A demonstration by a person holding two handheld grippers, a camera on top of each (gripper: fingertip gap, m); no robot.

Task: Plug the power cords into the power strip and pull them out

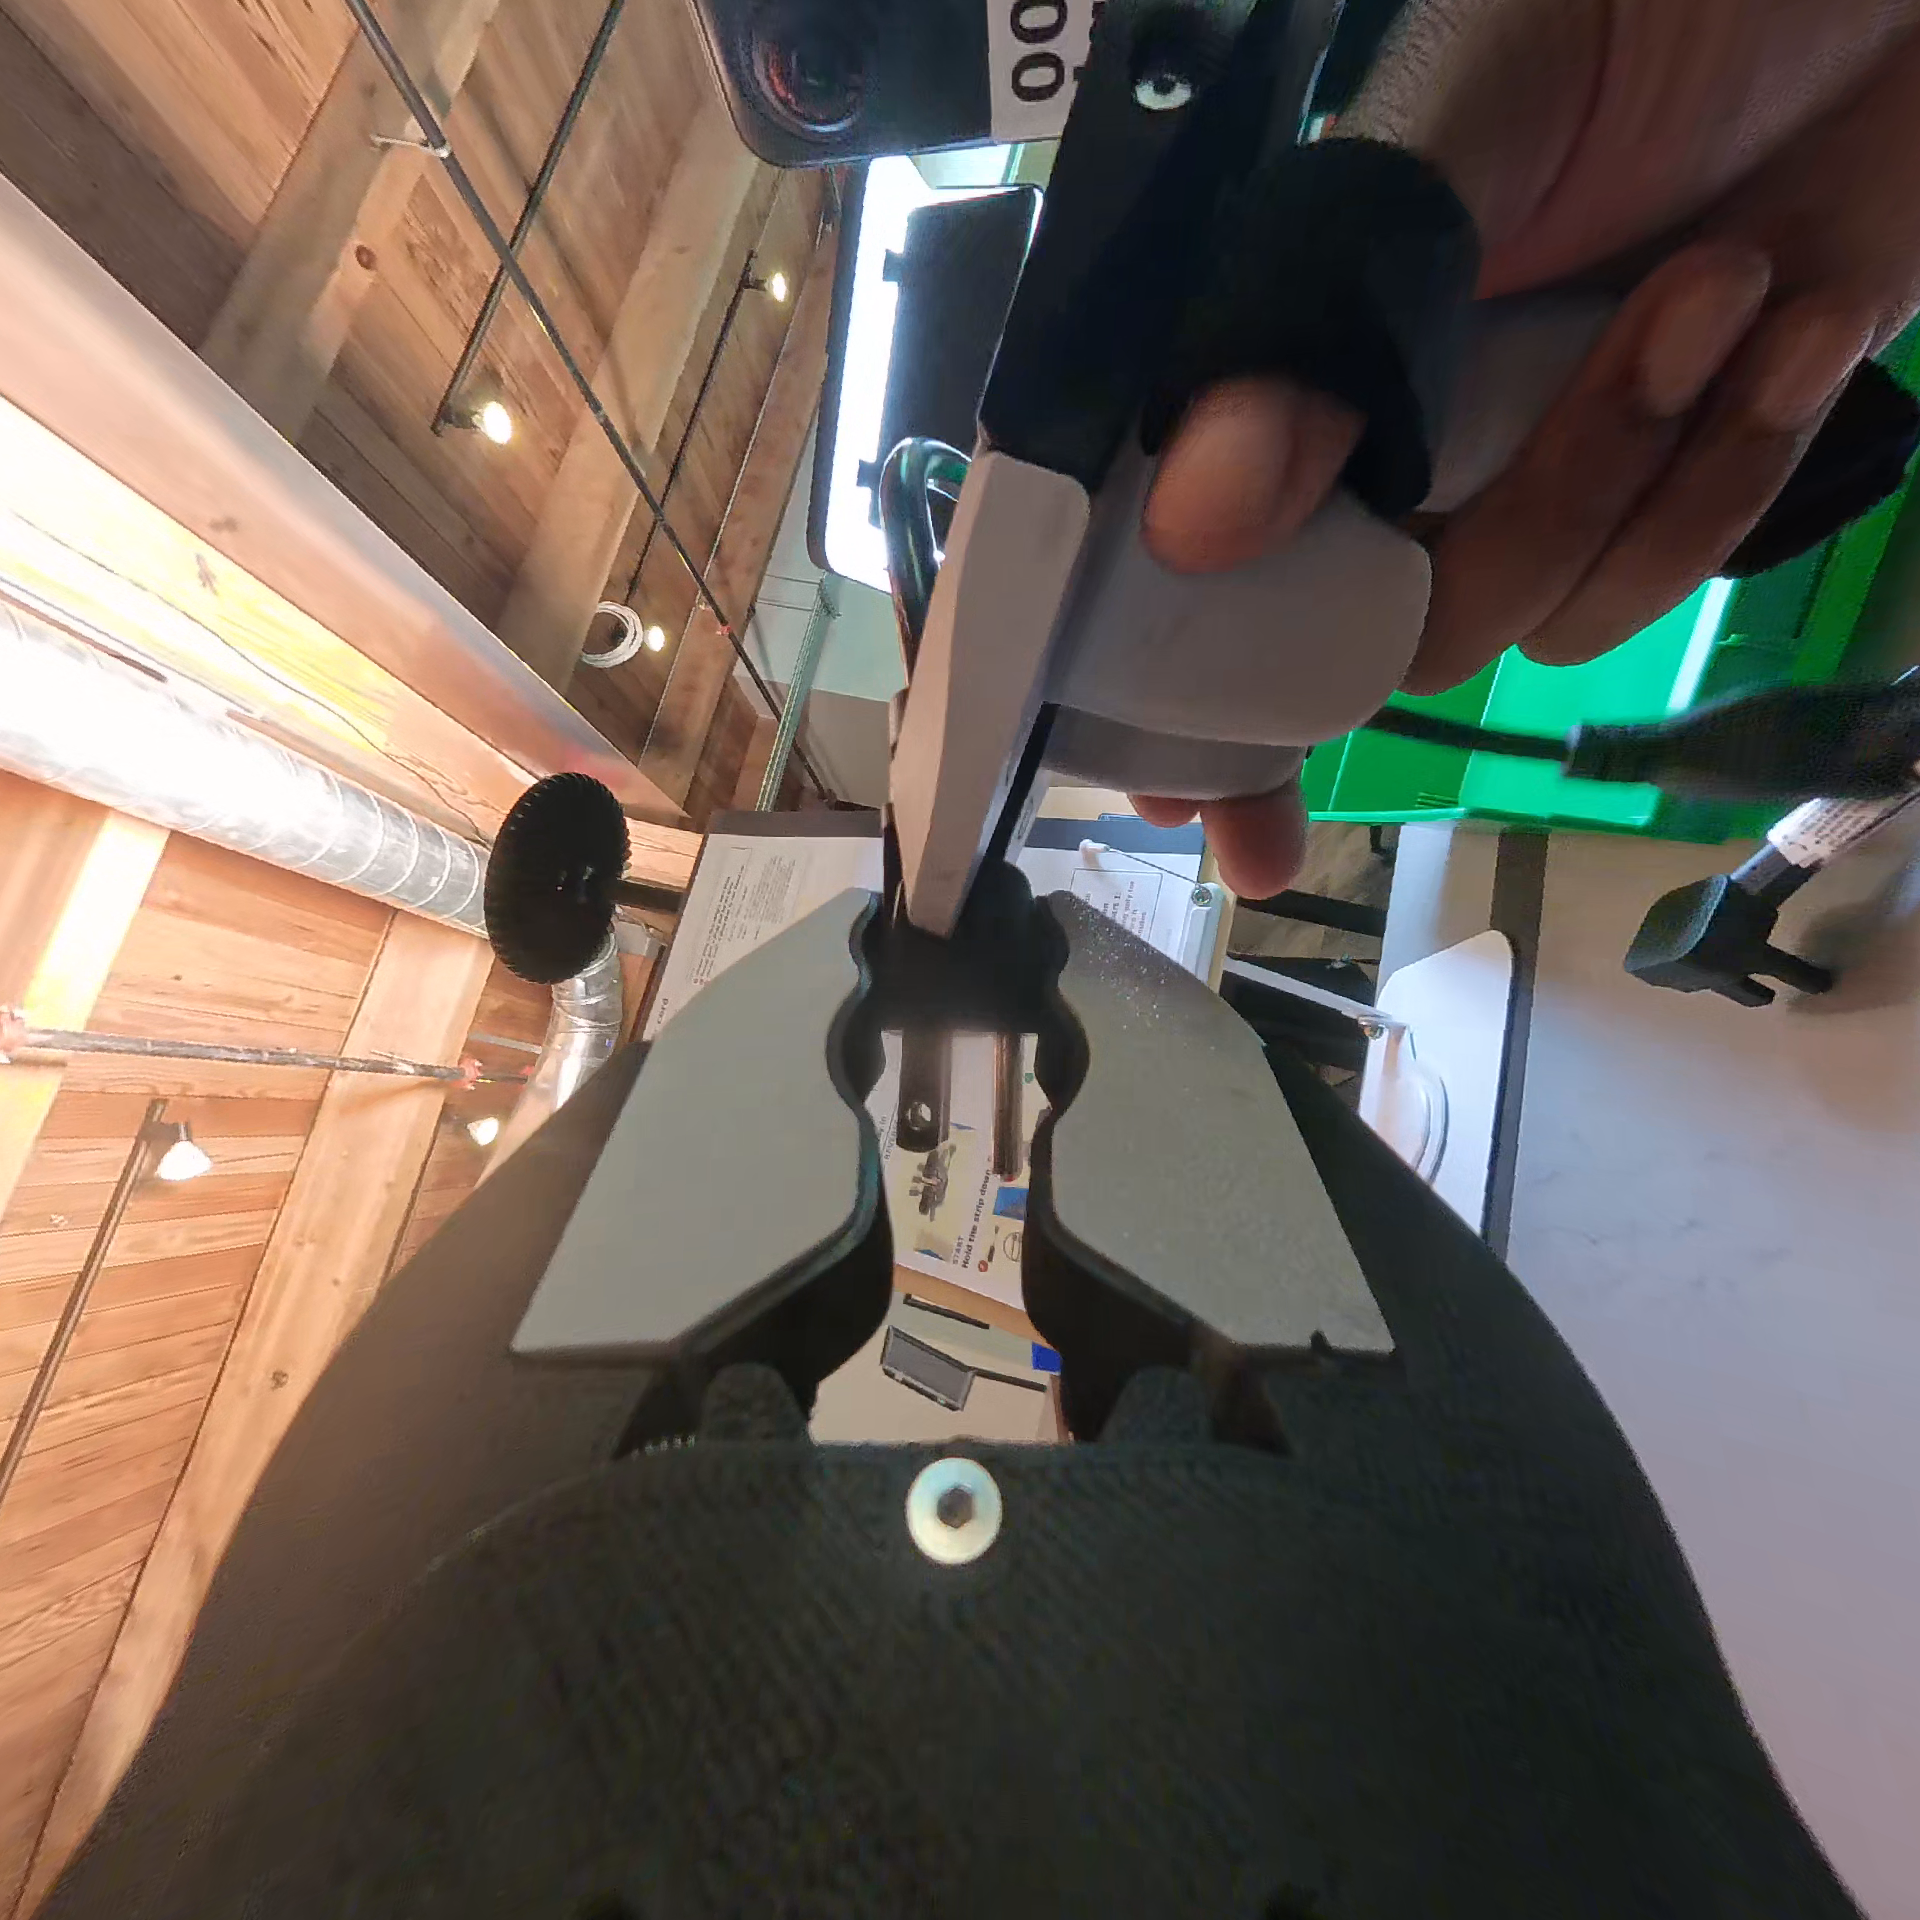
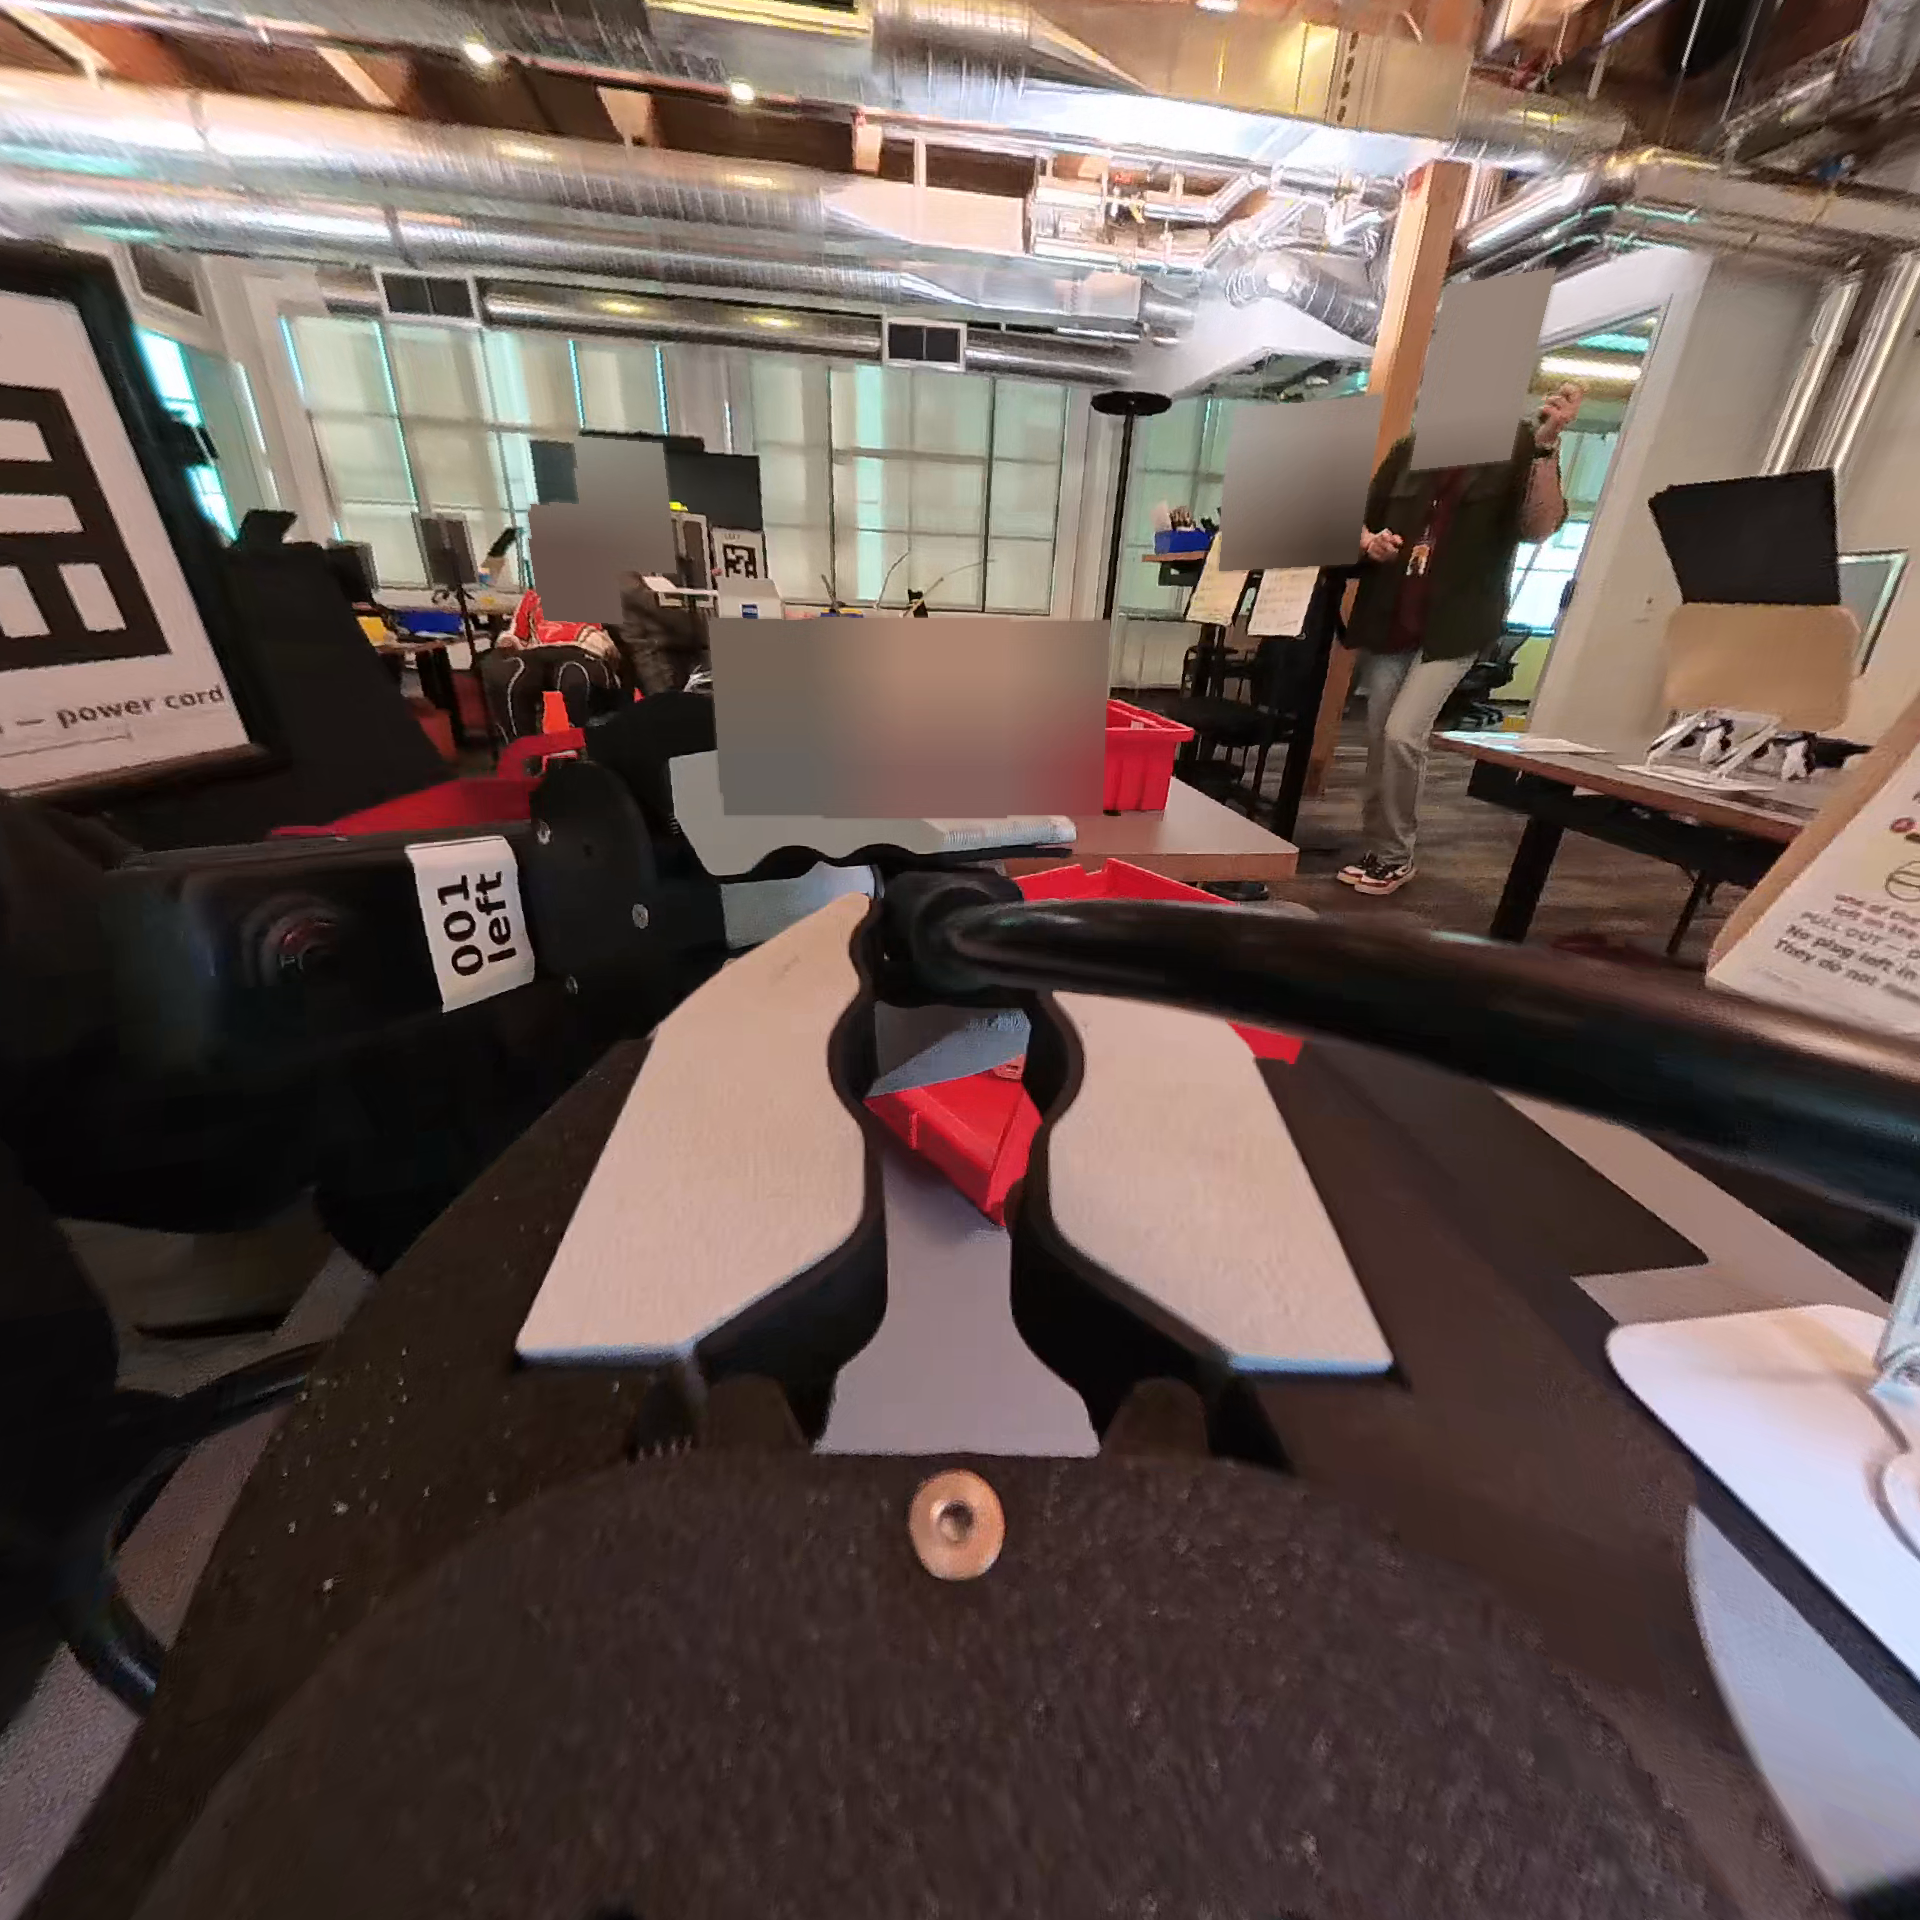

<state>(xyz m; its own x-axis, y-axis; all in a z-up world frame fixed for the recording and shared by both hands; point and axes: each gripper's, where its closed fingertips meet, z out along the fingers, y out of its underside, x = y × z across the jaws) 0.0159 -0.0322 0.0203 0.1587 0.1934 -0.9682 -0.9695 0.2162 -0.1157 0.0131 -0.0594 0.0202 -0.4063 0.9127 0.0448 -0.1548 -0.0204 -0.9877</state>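
Plug (image 1: 961,961) pinched at both grippers' tips, prongs pointing back toward the left wrist camera.

Left gripper (image 1: 961,971) and right gripper (image 2: 951,961) both clamp it; its cord (image 2: 1351,997) trails off to the right; no power strip is visible.

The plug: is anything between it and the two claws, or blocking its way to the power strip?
Nothing stands between: the left claw pinches the plug, prongs toward its camera, and the right claw closes on it where the cord leaves. No power strip clearly shows, so that path cannot be judged.
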